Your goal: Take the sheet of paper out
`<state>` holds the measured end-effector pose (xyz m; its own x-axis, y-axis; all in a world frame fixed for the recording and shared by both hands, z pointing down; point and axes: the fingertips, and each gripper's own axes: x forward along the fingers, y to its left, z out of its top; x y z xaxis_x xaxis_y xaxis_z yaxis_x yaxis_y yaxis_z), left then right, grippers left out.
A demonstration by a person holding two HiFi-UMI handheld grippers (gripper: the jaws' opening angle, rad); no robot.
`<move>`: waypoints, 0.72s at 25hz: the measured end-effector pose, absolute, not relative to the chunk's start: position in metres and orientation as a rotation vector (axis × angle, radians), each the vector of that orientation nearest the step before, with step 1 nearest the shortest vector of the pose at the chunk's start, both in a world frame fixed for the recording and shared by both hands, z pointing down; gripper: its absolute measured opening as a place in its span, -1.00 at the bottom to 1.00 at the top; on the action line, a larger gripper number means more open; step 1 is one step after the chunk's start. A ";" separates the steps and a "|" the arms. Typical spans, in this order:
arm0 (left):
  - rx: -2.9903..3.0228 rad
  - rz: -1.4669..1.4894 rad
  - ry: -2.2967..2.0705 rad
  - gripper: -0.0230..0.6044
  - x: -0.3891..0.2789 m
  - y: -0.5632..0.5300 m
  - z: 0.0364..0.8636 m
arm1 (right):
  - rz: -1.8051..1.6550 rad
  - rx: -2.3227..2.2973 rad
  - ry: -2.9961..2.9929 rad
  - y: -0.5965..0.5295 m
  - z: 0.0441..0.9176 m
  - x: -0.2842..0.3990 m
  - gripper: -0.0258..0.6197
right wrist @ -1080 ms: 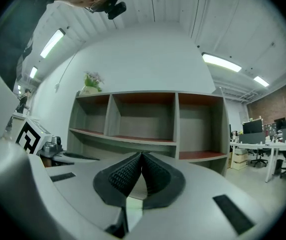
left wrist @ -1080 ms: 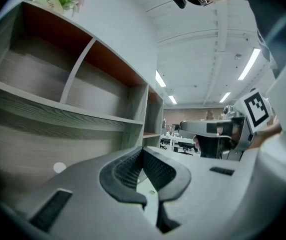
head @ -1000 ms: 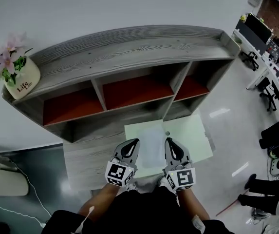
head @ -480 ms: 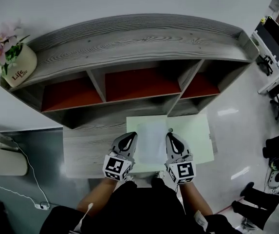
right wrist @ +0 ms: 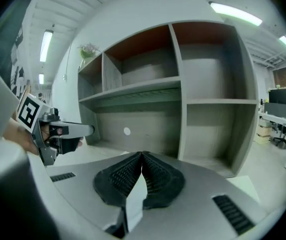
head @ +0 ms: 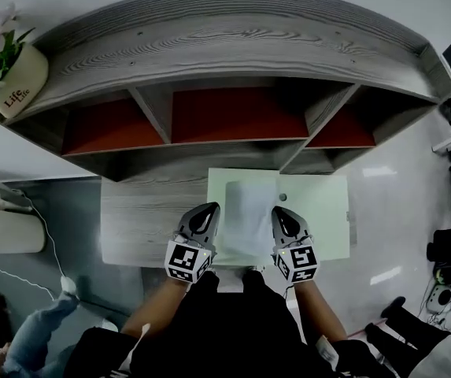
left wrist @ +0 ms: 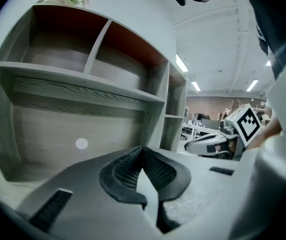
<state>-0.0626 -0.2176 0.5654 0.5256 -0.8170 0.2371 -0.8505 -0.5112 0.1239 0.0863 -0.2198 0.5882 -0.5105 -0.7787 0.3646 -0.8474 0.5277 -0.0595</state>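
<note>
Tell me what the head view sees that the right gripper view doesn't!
Only the head view shows the whole sheet of paper spread out, and the marker cube on the right gripper. Only the right gripper view shows ceiling lights and the paper's edge pinched between its shut jaws. Both show the shelf and the left gripper.

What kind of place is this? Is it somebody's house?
More likely an open office or workshop than a house: desks with office chairs stand in the background, long strip lights run across the ceiling, and a big grey shelf unit fills the work spot.
</note>
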 end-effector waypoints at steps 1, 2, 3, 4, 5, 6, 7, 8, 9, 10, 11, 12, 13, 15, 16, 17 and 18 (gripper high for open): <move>2.531 0.223 -1.418 -0.91 -0.063 -0.217 0.569 | 0.360 1.333 -2.467 -0.219 0.597 0.086 -0.85; 2.521 0.227 -1.423 -0.91 -0.064 -0.216 0.571 | 0.386 1.312 -2.456 -0.217 0.604 0.087 -0.85; 2.512 0.230 -1.428 -0.91 -0.064 -0.215 0.574 | 0.403 1.292 -2.444 -0.216 0.611 0.088 -0.85; 2.504 0.234 -1.435 -0.91 -0.065 -0.215 0.577 | 0.406 1.273 -2.431 -0.216 0.617 0.089 -0.85; 2.494 0.238 -1.442 -0.91 -0.066 -0.215 0.579 | 0.399 1.255 -2.418 -0.215 0.622 0.090 -0.85; 2.484 0.242 -1.450 -0.91 -0.068 -0.215 0.582 | 0.395 1.240 -2.405 -0.215 0.627 0.091 -0.85; 2.473 0.246 -1.458 -0.91 -0.069 -0.214 0.585 | 0.400 1.230 -2.392 -0.215 0.633 0.093 -0.85; 2.463 0.251 -1.464 -0.91 -0.071 -0.213 0.588 | 0.412 1.224 -2.378 -0.215 0.639 0.095 -0.84; 2.453 0.255 -1.470 -0.91 -0.073 -0.213 0.591 | 0.426 1.218 -2.363 -0.214 0.645 0.098 -0.84; 2.445 0.258 -1.477 -0.91 -0.074 -0.212 0.593 | 0.442 1.212 -2.351 -0.215 0.651 0.100 -0.84; 2.437 0.261 -1.483 -0.91 -0.075 -0.212 0.595 | 0.457 1.203 -2.341 -0.215 0.656 0.101 -0.79; 2.431 0.263 -1.488 -0.91 -0.075 -0.211 0.596 | 0.471 1.193 -2.330 -0.216 0.662 0.103 -0.64; 2.425 0.266 -1.491 -0.91 -0.075 -0.211 0.598 | 0.486 1.183 -2.317 -0.217 0.669 0.104 -0.49; 2.414 0.273 -1.496 -0.91 -0.075 -0.210 0.601 | 0.528 1.174 -2.287 -0.219 0.684 0.107 -0.43; 2.410 0.278 -1.497 -0.91 -0.075 -0.209 0.603 | 0.555 1.171 -2.270 -0.221 0.692 0.109 -0.39; 2.405 0.281 -1.500 -0.91 -0.076 -0.209 0.604 | 0.581 1.167 -2.252 -0.222 0.700 0.112 -0.36; 2.399 0.285 -1.502 -0.91 -0.076 -0.209 0.606 | 0.604 1.162 -2.235 -0.223 0.709 0.114 -0.35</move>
